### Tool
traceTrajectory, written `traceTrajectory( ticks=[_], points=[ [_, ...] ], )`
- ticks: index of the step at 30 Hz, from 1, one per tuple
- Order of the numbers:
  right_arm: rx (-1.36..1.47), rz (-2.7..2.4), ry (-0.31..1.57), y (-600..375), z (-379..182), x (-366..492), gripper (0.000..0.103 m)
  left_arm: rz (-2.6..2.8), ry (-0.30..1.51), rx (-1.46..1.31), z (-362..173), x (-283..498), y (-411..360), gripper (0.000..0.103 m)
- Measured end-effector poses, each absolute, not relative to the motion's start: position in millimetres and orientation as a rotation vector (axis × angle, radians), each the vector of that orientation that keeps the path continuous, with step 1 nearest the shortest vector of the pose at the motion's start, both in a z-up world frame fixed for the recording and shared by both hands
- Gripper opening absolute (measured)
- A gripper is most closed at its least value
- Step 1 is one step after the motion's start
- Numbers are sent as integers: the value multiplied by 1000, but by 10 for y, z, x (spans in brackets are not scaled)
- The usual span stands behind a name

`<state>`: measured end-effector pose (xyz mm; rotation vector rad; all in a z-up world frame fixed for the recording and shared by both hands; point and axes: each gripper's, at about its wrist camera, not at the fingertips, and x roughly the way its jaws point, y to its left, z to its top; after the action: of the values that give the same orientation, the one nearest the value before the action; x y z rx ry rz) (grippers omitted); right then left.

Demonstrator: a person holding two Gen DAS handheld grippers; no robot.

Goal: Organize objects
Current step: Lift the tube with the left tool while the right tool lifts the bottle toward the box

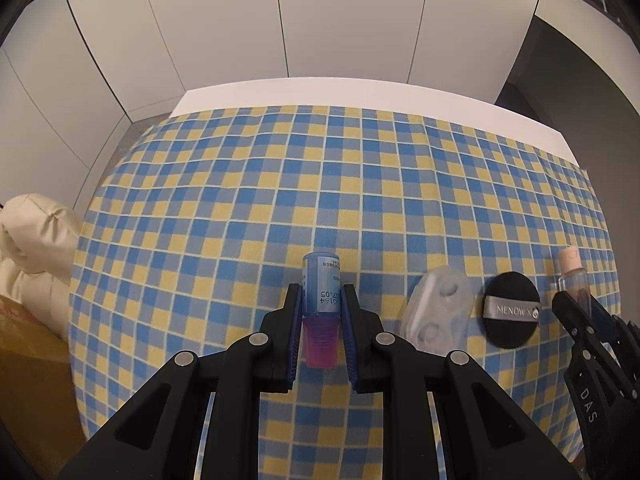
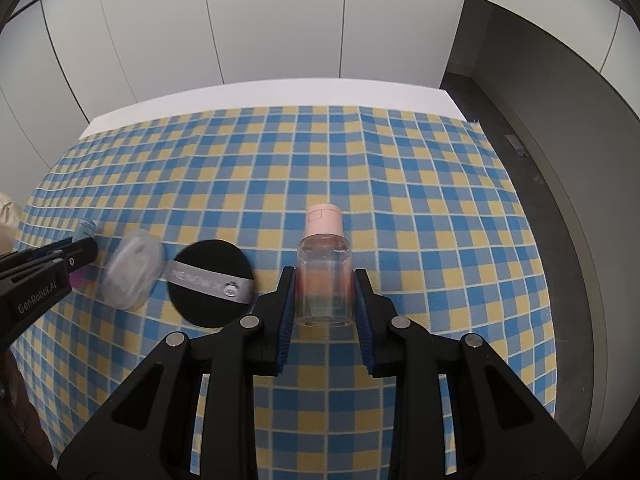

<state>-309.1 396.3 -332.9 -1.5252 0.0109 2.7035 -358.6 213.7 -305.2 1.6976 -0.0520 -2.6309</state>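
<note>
A small blue bottle [image 1: 320,288] with a pink cap lies on the checked cloth, cap toward me. My left gripper [image 1: 320,300] is shut on it, its blue pads pressing both sides. A clear bottle [image 2: 325,280] with a pale pink cap lies on the cloth further right, and my right gripper [image 2: 325,286] is shut on its body. Between the two bottles lie a clear contact lens case [image 1: 438,312] and a round black powder puff [image 1: 511,309] with a grey ribbon. The lens case [image 2: 132,274] and the puff [image 2: 211,283] also show in the right wrist view.
The blue and yellow checked cloth [image 1: 280,184] covers a white table [image 1: 360,94] that ends near a white panelled wall. A cream cushion [image 1: 32,248] and a brown box [image 1: 24,344] sit off the table's left side. Dark floor [image 2: 560,184] lies to the right.
</note>
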Motion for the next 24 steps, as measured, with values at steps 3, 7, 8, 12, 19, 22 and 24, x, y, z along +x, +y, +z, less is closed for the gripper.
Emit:
traceTrajectory(
  ticks=[3,7,8,12,19,22,24],
  points=[
    [-1528,2706,5,3928,-3265,-3094,29,-2637,-77,1676,-2928,-3526,2150,18],
    [-1527,2713,6,3893,-3126,-3095,29,-2643,-75,1653,-2748,-3422,2082,18],
    [-1524,2714,9,3893,-3091,-3097,29,-2642,-72,1654,-2711,-3425,2094,18],
    [-1501,2729,35,3928,-2903,-3152,29,-2642,-75,1634,-2512,-3384,2066,18],
    [-1427,2762,51,3947,-2348,-3188,29,-2684,-52,1599,-2045,-3392,2078,18],
    [-1395,2773,64,3966,-2090,-3183,29,-2704,-59,1574,-1811,-3374,2105,18],
    [-1373,2785,58,3984,-1923,-3186,29,-2724,-64,1551,-1642,-3355,2111,18]
  ],
)
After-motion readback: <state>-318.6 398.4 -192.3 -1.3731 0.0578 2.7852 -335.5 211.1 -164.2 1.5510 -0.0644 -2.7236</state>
